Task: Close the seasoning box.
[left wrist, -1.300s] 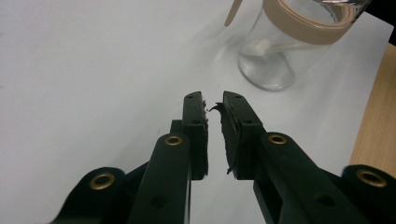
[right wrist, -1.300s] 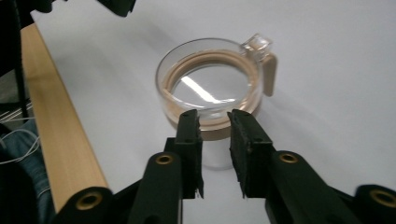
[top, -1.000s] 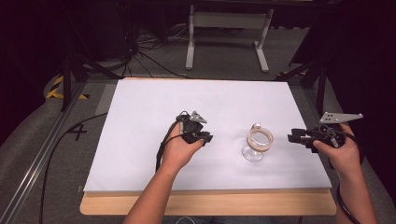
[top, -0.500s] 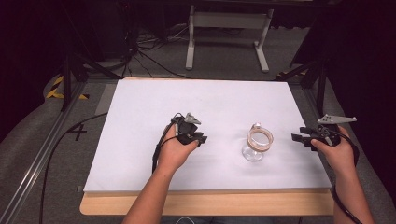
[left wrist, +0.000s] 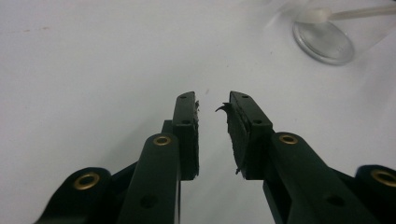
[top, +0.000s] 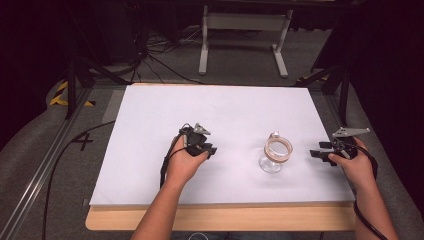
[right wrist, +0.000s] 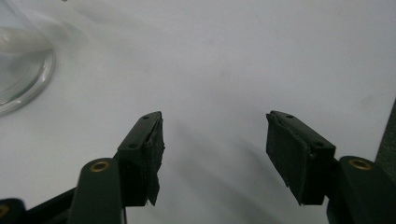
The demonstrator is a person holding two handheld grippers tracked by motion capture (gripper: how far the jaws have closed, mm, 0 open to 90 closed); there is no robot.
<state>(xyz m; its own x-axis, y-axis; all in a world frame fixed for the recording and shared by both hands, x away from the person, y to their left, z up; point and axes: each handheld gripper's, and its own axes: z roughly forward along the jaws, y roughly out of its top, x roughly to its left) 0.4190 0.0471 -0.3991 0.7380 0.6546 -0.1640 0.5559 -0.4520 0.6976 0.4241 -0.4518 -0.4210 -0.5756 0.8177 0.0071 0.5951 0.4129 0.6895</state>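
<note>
We see a clear jar [top: 276, 153] standing upright on the white sheet [top: 150, 125], right of centre and toward the near edge. Its rim looks tan or pinkish from above, and a small pale piece sits at the far side of the rim. We can read no label, brand or writing on the jar; its glass shows bare in all three views. The only mark we can make out in the scene is a dark cross or figure on the grey floor [top: 82, 141] left of the table, too unclear to read as a character.

Our left gripper [top: 207, 150] lies low over the sheet just left of centre, pointing right toward the jar but well apart from it. In the left gripper view its jaws stand a little apart with only white sheet between them, and the pads look frayed; the jar's round base [left wrist: 322, 41] shows at the far right. It is released, holding nothing.

Our right gripper [top: 316, 154] is at the right edge of the sheet, near the jar's right side, pointing left at it. Its jaws have just been opening and now stand wide, nothing between them; in its own view the jar [right wrist: 21, 60] sits off at the far left.
</note>
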